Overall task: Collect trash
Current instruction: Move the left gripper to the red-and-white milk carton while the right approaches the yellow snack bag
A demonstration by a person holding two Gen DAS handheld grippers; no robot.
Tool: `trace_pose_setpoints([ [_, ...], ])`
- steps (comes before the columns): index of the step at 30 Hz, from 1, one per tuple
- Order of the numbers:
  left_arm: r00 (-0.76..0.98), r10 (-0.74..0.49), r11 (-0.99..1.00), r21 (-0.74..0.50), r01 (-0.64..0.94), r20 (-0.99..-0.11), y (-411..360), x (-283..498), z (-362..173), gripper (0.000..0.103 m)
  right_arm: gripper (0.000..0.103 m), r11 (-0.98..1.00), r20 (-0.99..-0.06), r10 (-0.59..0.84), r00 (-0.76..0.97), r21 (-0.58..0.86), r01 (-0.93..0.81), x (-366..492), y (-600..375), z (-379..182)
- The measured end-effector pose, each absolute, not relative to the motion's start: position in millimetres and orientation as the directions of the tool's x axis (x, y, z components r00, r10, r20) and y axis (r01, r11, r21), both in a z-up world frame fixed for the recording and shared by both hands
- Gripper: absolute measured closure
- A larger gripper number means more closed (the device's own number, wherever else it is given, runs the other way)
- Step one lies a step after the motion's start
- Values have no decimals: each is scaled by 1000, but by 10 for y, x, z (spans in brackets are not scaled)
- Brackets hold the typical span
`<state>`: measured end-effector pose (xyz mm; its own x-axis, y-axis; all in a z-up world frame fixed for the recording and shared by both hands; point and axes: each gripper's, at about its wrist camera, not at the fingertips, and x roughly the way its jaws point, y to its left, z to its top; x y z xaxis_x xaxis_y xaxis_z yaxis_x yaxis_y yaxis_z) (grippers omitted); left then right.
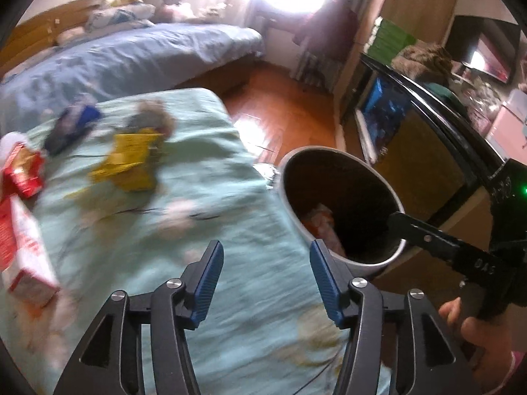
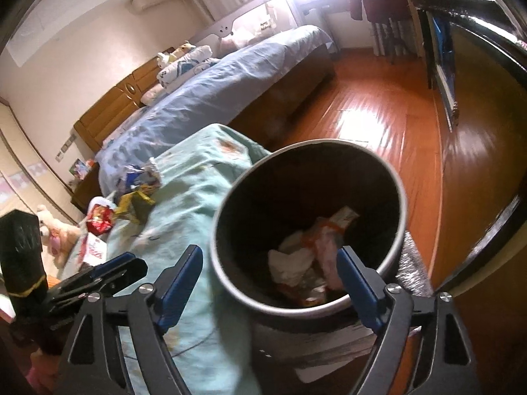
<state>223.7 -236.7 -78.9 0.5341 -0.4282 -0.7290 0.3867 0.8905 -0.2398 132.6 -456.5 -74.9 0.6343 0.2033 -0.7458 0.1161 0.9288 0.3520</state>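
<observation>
Left gripper (image 1: 263, 283): jaws parted, nothing held between them.
Wrappers (image 1: 128, 161): scattered on the green cloth (image 1: 204, 197), ahead and left of the left jaws.
Bin (image 2: 308, 227): ahead of the right jaws, with crumpled trash (image 2: 296, 263) inside.
Right gripper (image 2: 270, 283): jaws spread wide, nothing gripped.

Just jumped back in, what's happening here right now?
A person with a gripper in each hand is clearing trash off a green blanket into a bin beside it. Both grippers are open and empty: the right gripper is at the bin's near rim, the left gripper over the blanket. Wrappers and tissue already lie in the bin. A yellow packet, red packets, a white-and-red box and a blue wrapper remain on the blanket.
</observation>
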Motion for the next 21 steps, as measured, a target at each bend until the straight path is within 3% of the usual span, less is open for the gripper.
trace_pose_setpoints([
  [7,613,-363,930,-229,288,-702,-1843,1873,-674,40,14,921,-722,246,647,383,77,1269,-4266,-674],
  [16,670,-285,957,-241,161,-686,-1270,1456,-565,39,12,911,-704,328,630,413,-12,1296,-3764,-660],
  [21,680,-214,972,-222,76,-701,-1044,1396,-594,31,12,910,-713,355,605,413,-47,1358,-3523,-705],
])
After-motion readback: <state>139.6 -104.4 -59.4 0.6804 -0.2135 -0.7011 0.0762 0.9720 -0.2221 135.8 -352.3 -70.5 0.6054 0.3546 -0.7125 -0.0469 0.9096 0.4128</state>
